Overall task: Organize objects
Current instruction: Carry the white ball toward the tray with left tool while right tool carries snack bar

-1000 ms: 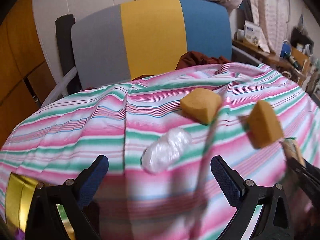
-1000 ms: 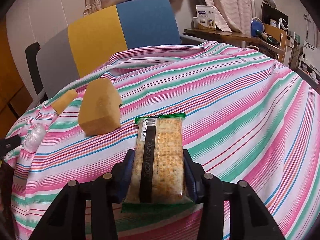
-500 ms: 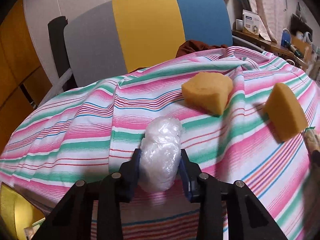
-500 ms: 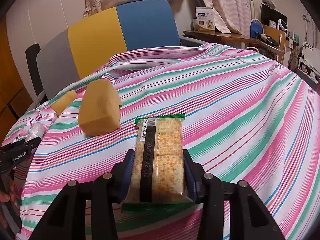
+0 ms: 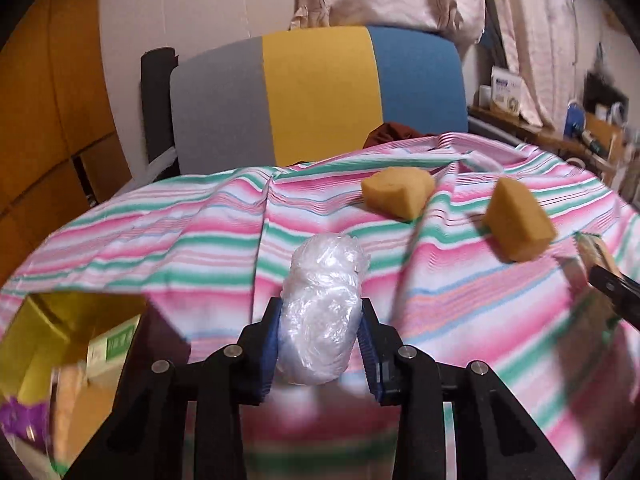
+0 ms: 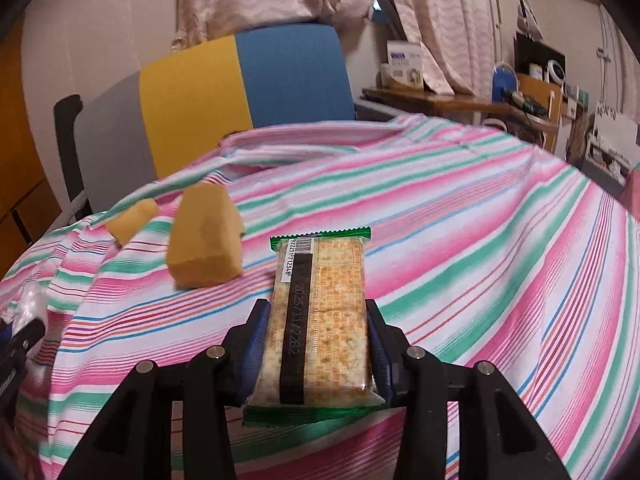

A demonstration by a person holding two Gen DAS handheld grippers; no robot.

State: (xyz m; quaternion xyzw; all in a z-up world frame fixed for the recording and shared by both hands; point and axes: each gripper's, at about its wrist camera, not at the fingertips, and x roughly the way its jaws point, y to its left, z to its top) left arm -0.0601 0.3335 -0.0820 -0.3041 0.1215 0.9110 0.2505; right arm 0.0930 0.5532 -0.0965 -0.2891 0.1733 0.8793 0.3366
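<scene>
My left gripper (image 5: 320,344) is shut on a crumpled clear plastic bundle (image 5: 324,312) and holds it above the striped cloth (image 5: 200,248). My right gripper (image 6: 318,348) is shut on a cracker packet (image 6: 320,320) with a green edge, held over the cloth (image 6: 480,240). Two yellow sponges lie on the cloth: one farther back (image 5: 396,196) (image 6: 132,220), one nearer the packet (image 5: 516,228) (image 6: 206,236). The right gripper and its packet show at the right edge of the left wrist view (image 5: 600,264). The left gripper shows at the left edge of the right wrist view (image 6: 20,344).
A yellow box (image 5: 72,344) with packets inside sits below the cloth's left edge. A chair with a grey, yellow and blue back (image 5: 320,96) stands behind the table. A cluttered wooden shelf (image 6: 500,108) runs along the right wall.
My left gripper closed on the plastic bundle and has lifted it back off the cloth toward the left edge. The right gripper has risen slightly with the cracker packet.
</scene>
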